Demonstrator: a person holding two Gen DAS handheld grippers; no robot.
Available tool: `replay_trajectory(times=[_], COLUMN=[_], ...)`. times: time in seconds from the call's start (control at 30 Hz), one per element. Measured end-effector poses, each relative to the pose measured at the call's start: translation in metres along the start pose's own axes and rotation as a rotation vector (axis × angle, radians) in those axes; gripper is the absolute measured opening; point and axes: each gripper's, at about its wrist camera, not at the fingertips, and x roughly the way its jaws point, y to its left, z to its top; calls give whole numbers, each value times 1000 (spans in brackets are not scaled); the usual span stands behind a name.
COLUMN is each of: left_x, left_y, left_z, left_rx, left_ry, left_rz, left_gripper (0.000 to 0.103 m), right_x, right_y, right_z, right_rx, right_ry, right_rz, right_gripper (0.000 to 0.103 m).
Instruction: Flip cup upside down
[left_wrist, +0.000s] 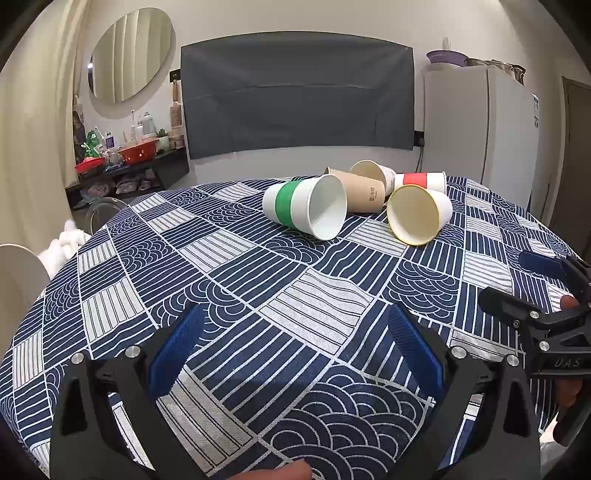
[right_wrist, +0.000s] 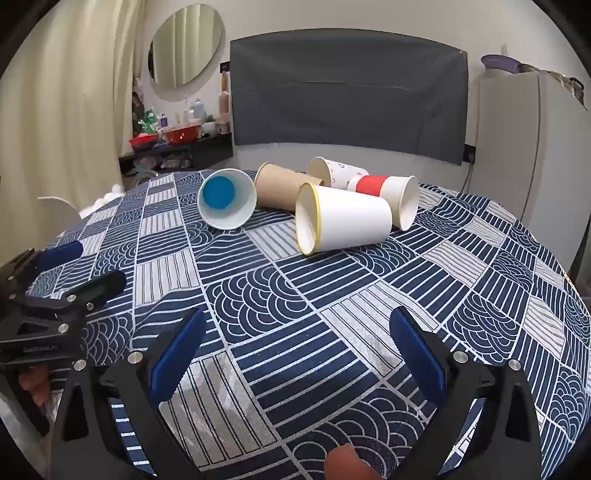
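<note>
Several paper cups lie on their sides at the far middle of the table. A white cup with a green band (left_wrist: 304, 208) lies mouth toward me; in the right wrist view it (right_wrist: 227, 203) shows a blue inside bottom. A white cup with a yellow rim (left_wrist: 419, 214) (right_wrist: 341, 219) lies beside it. Behind are a brown cup (left_wrist: 360, 190) (right_wrist: 282, 188), a patterned white cup (left_wrist: 373, 173) (right_wrist: 334, 170) and a red-banded cup (left_wrist: 421, 181) (right_wrist: 391, 194). My left gripper (left_wrist: 295, 332) and right gripper (right_wrist: 297, 332) are open and empty, well short of the cups.
The round table has a blue-and-white patterned cloth (left_wrist: 258, 295). A grey covered screen (left_wrist: 295, 92) hangs on the back wall. A white fridge (left_wrist: 480, 122) stands at right. A dark shelf with bowls and bottles (left_wrist: 125, 158) stands at left. A chair back (left_wrist: 14, 280) is at far left.
</note>
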Motion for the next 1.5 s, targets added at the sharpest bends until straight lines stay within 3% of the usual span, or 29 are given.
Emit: replay_trajectory(times=[1.5], left_x=[-2], left_y=[-4], left_z=[0], left_rx=[17], left_ry=[-15], left_rz=[8], left_gripper=[97], right_x=[1], right_y=[2], right_z=[1], right_rx=[-14], right_ry=[-3], right_rz=[-8], right_gripper=[95])
